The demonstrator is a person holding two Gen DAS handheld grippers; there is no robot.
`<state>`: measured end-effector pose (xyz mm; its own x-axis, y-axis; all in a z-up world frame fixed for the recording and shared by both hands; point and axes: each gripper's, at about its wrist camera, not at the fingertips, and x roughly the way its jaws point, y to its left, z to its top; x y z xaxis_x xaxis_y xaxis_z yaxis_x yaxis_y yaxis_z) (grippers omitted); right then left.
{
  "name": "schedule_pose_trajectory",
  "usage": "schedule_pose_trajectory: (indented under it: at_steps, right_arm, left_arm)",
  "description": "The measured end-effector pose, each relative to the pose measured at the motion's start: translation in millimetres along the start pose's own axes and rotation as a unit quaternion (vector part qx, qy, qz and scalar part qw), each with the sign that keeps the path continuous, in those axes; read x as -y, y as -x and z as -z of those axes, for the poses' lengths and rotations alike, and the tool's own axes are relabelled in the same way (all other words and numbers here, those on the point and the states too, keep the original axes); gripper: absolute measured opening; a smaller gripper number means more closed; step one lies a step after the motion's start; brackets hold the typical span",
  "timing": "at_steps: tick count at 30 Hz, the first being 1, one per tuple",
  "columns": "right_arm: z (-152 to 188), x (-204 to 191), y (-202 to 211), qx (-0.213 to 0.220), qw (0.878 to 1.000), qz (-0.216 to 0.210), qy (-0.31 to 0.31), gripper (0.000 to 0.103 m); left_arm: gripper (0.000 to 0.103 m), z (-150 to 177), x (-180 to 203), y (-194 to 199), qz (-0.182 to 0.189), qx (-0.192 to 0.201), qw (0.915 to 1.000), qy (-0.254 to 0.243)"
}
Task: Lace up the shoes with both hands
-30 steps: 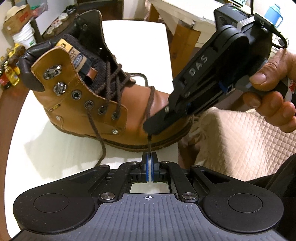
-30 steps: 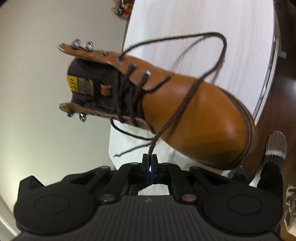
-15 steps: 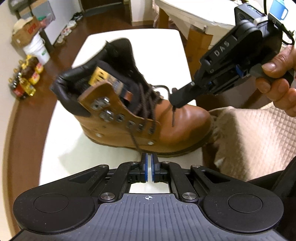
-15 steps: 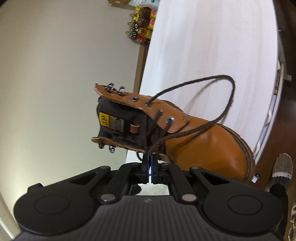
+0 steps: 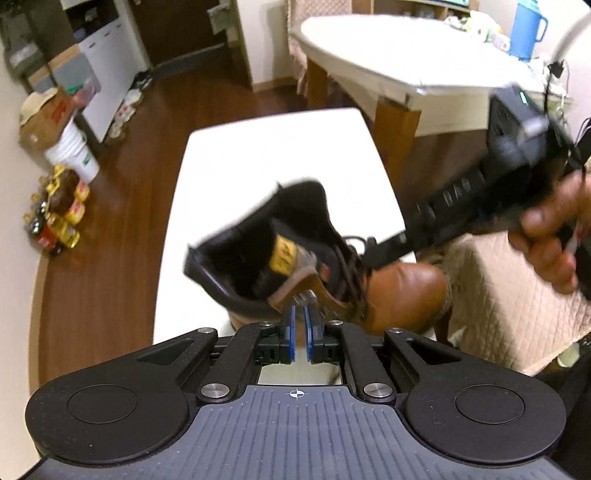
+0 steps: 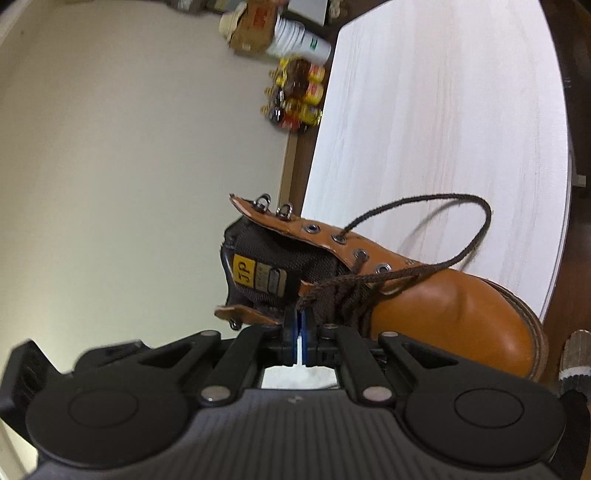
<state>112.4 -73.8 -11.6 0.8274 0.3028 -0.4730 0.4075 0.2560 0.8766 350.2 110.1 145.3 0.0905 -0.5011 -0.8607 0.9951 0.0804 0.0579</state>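
Note:
A tan leather boot with a dark brown lace stands on a small white table; it also shows in the right wrist view. My left gripper is slightly open and empty, right at the boot's near eyelet flap. My right gripper is shut on the end of the brown lace, which loops out from an eyelet over the table and back across the tongue. In the left wrist view the right gripper reaches in over the boot's laces.
A larger white table with a blue jug stands behind. A quilted beige cushion lies to the right. Bottles, a white bucket and a cardboard box sit on the wooden floor at left.
My left gripper has let go of the lace, opened a little and moved up close to the boot's collar. My right gripper has pulled its lace end back over the tongue.

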Motion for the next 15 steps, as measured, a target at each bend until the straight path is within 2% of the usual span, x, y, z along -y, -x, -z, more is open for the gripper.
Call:
schedule_pose_trajectory:
  at_steps: [4, 8, 11, 12, 14, 15]
  right_arm:
    - [5.8, 3.5, 1.4, 0.032, 0.999, 0.000, -0.013, 0.003]
    - [11.2, 2.2, 2.5, 0.059, 0.998, 0.015, 0.010, 0.003]
    - [15.2, 3.8, 4.4, 0.075, 0.997, 0.025, 0.016, 0.003]
    - [16.9, 5.2, 5.7, 0.079, 0.996, 0.026, 0.013, 0.003]
    - [20.6, 8.4, 8.9, 0.088, 0.996, 0.027, 0.006, 0.003]
    - [22.1, 9.3, 9.5, 0.092, 0.995, 0.028, 0.004, 0.003]
  left_arm:
    - [0.008, -18.8, -12.1, -8.0, 0.020, -0.007, 0.9994, -0.028]
    - [0.007, -35.4, -26.4, -25.6, 0.063, -0.038, 0.9958, -0.055]
    - [0.008, -43.7, -36.0, -43.4, 0.113, -0.065, 0.9891, -0.069]
    - [0.008, -44.2, -37.3, -45.7, 0.120, -0.067, 0.9878, -0.073]
    - [0.013, -45.7, -40.7, -53.2, 0.129, -0.075, 0.9852, -0.084]
    - [0.020, -46.4, -42.3, -56.7, 0.133, -0.080, 0.9838, -0.090]
